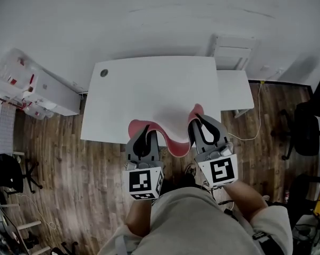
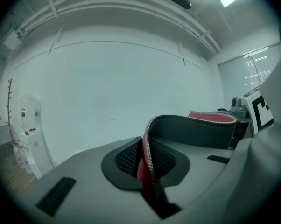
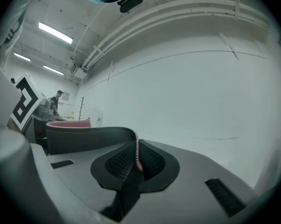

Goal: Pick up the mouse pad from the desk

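The mouse pad, pink on top and dark underneath, hangs in a sagging curve between my two grippers, in front of the white desk's near edge. My left gripper is shut on the pad's left end, and its edge is pinched between the mesh pads. My right gripper is shut on the right end, with the stitched rim clamped between its jaws. In each gripper view the pad arches across toward the other gripper.
A white side cabinet adjoins the desk's right end. White shelving with boxes stands at the left. Black office chairs are at the right, and another chair at the left. A cable trails over the wooden floor.
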Tool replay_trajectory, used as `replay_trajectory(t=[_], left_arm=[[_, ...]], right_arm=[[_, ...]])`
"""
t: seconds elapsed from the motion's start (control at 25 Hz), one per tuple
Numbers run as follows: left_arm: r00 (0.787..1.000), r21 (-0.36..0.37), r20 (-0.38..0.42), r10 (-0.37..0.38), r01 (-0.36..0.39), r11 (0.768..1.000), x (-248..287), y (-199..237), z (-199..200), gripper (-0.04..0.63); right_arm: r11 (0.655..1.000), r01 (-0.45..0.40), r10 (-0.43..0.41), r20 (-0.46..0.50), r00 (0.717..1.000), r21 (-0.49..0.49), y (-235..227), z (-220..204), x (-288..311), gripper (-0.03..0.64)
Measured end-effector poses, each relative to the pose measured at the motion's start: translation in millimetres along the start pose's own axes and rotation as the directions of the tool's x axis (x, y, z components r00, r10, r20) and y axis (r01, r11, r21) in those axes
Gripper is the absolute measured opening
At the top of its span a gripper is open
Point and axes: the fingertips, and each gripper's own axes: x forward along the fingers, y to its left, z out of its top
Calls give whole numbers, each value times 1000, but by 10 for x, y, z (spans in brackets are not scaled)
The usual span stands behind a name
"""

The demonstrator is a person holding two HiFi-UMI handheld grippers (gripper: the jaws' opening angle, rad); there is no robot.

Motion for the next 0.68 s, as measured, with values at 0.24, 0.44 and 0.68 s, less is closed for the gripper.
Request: replay_trajectory(t=[0.24, 0.44, 0.68], left_arm=[[1000, -8, -3, -3, 3, 1000, -165, 180, -28, 32], [1000, -21, 4, 10, -10, 1000, -359, 375, -93, 32], [1000, -27, 7, 12, -11, 1000, -498, 537, -117, 31]], right_arm=[[1000, -2, 2, -16, 1000, -3, 179, 25, 33, 51], [1000, 4, -4, -14, 1000, -11, 353, 26, 1, 51], [1000, 8, -8, -16, 1000, -18, 558, 84, 24, 51]])
